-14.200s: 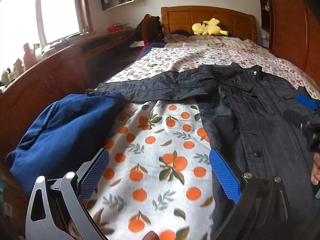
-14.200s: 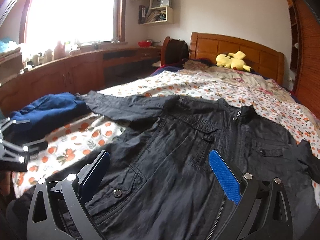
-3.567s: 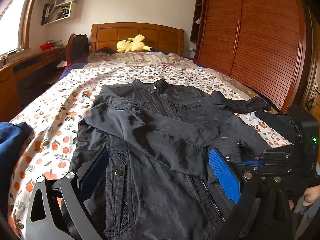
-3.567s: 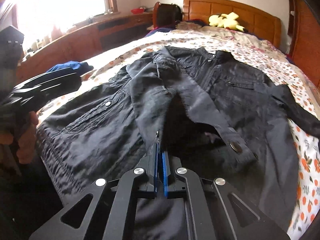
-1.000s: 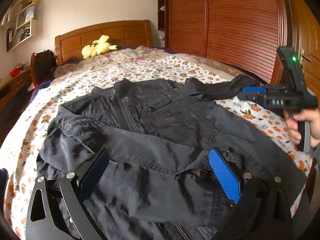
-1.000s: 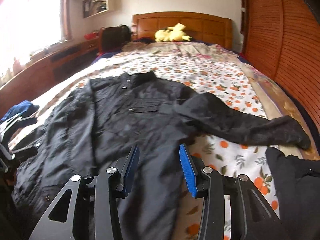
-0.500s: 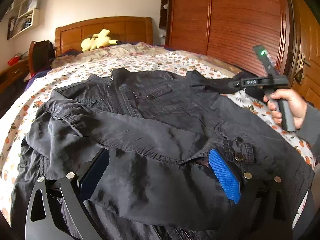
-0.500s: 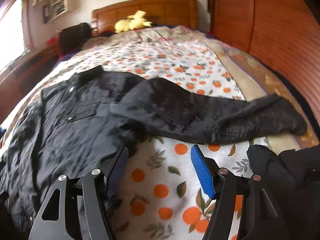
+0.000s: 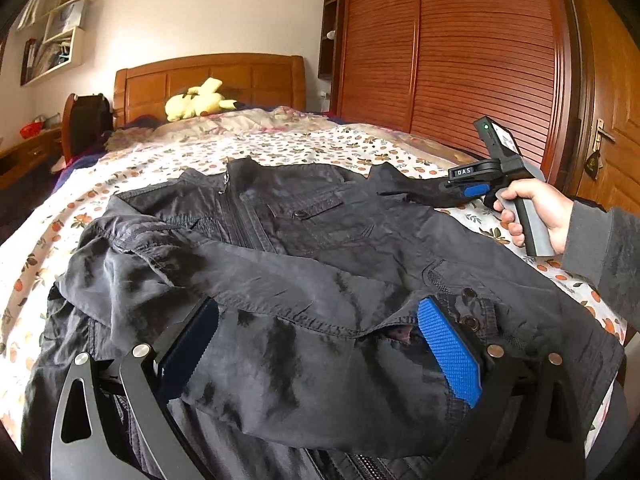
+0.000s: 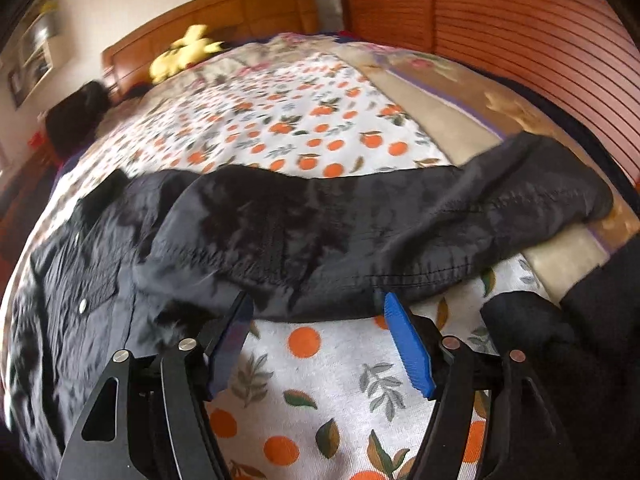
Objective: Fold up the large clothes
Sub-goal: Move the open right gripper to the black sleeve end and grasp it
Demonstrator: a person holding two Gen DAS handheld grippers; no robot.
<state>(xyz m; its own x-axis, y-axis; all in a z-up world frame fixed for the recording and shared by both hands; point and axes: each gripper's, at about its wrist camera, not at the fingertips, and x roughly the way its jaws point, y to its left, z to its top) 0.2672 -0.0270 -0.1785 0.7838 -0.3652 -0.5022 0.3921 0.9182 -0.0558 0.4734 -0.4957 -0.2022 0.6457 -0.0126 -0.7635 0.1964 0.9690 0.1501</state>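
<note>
A black jacket [image 9: 320, 232] lies face up on the bed, its left sleeve folded across the front. My left gripper [image 9: 318, 308] hovers open just above that folded sleeve, near the cuff snaps, with no cloth pinched. The other sleeve [image 10: 360, 224] stretches out over the orange-print sheet toward the bed's right edge. My right gripper [image 10: 318, 302] points down at this sleeve's near hem; its jaws are opening, and only sheet shows between the fingers. In the left wrist view a hand holds the right gripper [image 9: 468, 190] beside the sleeve [image 9: 416, 192].
A yellow plush toy [image 9: 198, 100] rests by the wooden headboard. Slatted wardrobe doors [image 9: 460, 60] run along the right of the bed. A dark garment [image 10: 560, 360] lies at the bed's right edge, close to my right gripper. A dark bag [image 9: 86, 120] stands at the far left.
My right gripper has swung right and down to the outstretched sleeve, rolling as it went, and its jaws have widened. The left gripper has sunk slightly toward the jacket front.
</note>
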